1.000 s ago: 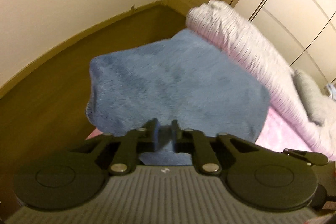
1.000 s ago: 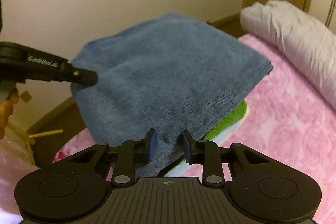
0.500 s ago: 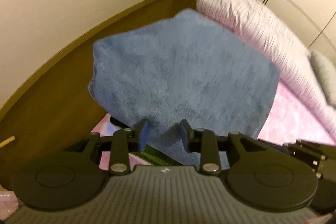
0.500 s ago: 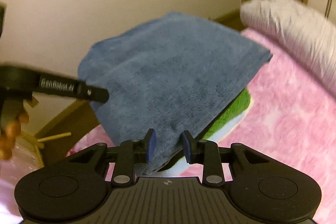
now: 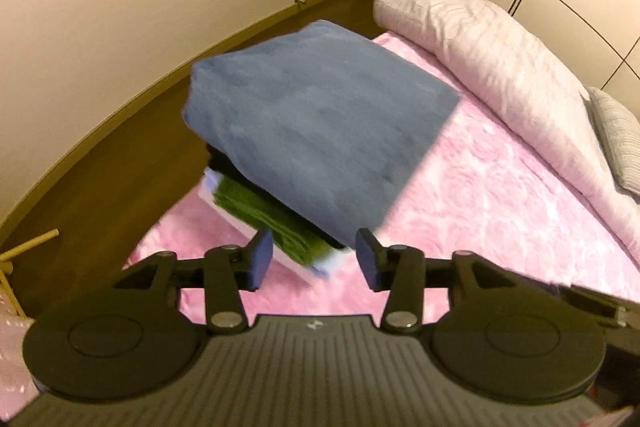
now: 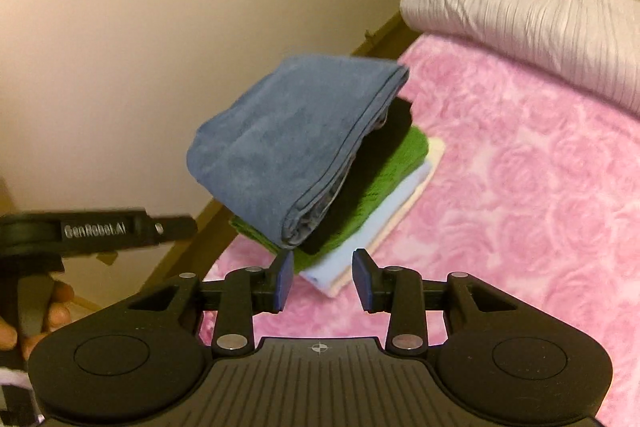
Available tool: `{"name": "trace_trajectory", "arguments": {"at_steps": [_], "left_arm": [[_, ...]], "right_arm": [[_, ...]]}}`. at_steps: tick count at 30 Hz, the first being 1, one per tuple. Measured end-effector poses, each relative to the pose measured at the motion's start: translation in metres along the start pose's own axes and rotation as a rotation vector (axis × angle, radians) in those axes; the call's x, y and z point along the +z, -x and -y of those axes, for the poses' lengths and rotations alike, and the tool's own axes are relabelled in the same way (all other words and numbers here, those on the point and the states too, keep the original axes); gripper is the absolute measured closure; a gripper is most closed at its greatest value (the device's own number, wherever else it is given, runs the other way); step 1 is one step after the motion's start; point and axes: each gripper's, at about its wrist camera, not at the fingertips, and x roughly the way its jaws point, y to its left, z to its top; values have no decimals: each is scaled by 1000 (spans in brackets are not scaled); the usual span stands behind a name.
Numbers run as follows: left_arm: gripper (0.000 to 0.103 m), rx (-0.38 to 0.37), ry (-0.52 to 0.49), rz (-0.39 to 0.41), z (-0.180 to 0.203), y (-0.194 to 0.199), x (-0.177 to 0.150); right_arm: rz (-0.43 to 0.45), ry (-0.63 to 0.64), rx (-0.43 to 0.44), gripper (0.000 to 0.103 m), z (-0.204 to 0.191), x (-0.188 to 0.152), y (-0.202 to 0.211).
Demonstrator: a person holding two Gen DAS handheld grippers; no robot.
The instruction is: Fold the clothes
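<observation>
We see the left tongs (image 5: 314,259) opening wide, nothing between them. The right tongs (image 6: 323,279) are opening too, empty. Just ahead of both, the folded blue towel (image 6: 292,143) tops a stack on the pink bed (image 6: 520,187), over black, green and what looks like pale blue layers.

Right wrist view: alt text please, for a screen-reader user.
A folded blue towel tops a stack of folded black, green, light blue and cream items on a pink floral bedspread. The right gripper, jaws opening and empty, sits just before the stack.
</observation>
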Motion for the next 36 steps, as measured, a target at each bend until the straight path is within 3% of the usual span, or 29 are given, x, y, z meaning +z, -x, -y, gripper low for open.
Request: {"name": "trace_trajectory", "arguments": {"at_steps": [5, 11, 16, 22, 27, 36], "left_arm": [[60, 28, 36, 16, 41, 33, -38], [60, 163, 57, 26, 100, 66, -90], [60, 214, 113, 38, 143, 86, -134], [60, 280, 127, 59, 183, 104, -171], [60, 347, 123, 129, 202, 119, -187], [60, 266, 229, 122, 201, 116, -191]], "right_arm": [[-4, 67, 33, 66, 12, -15, 47], [-38, 186, 89, 66, 35, -47, 103], [-51, 257, 117, 66, 58, -71, 141], [-75, 298, 136, 66, 77, -91, 173], [-83, 299, 170, 66, 87, -97, 187], [-130, 349, 163, 66, 89, -90, 174]]}}
